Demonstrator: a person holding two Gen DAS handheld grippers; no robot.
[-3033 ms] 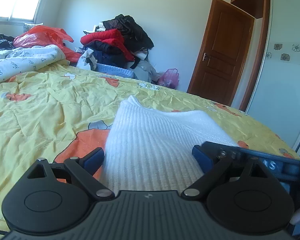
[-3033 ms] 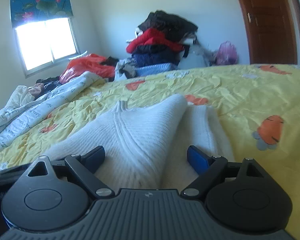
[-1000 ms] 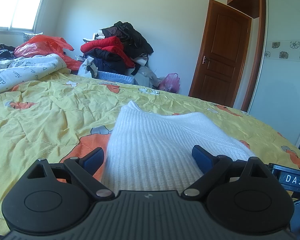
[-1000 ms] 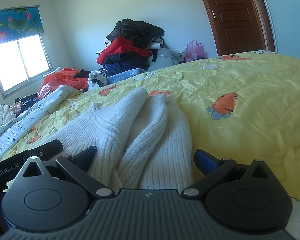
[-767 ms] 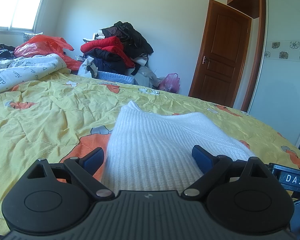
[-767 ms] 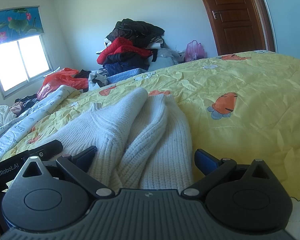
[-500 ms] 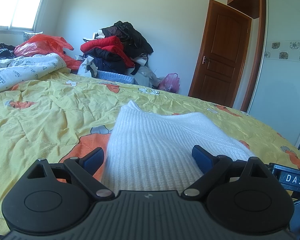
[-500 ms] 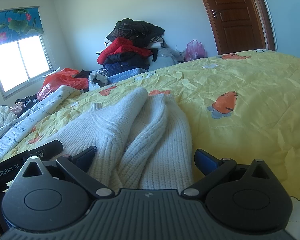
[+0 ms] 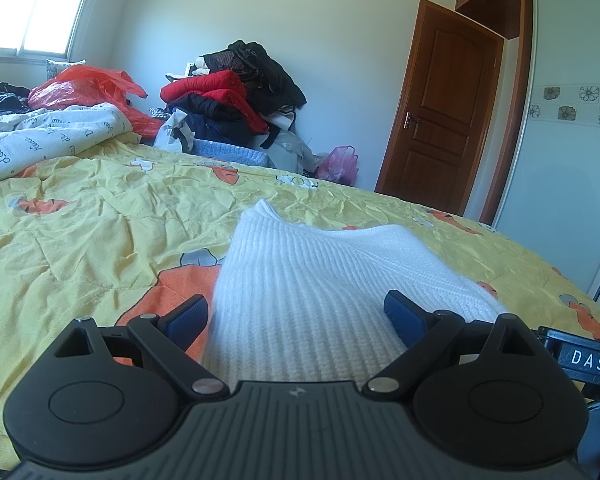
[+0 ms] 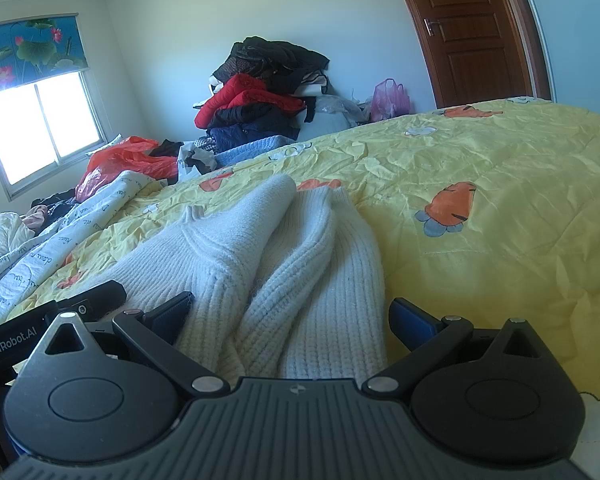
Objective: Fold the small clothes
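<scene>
White knit sweater (image 9: 300,304) is lying half-folded on the bed (image 9: 80,240). Left hand-held gripper (image 9: 296,316) and right hand-held gripper (image 10: 292,316) are both gaping, straddling its near hem. Advice: pinch both layers evenly before lifting.

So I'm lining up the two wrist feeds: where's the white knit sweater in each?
Left wrist: white knit sweater at lower centre, between the open jaws.
Right wrist: sweater at centre-left, bunched in folds between the open jaws.
Shared landmark: the pile of red and black clothes by the far wall.
</scene>
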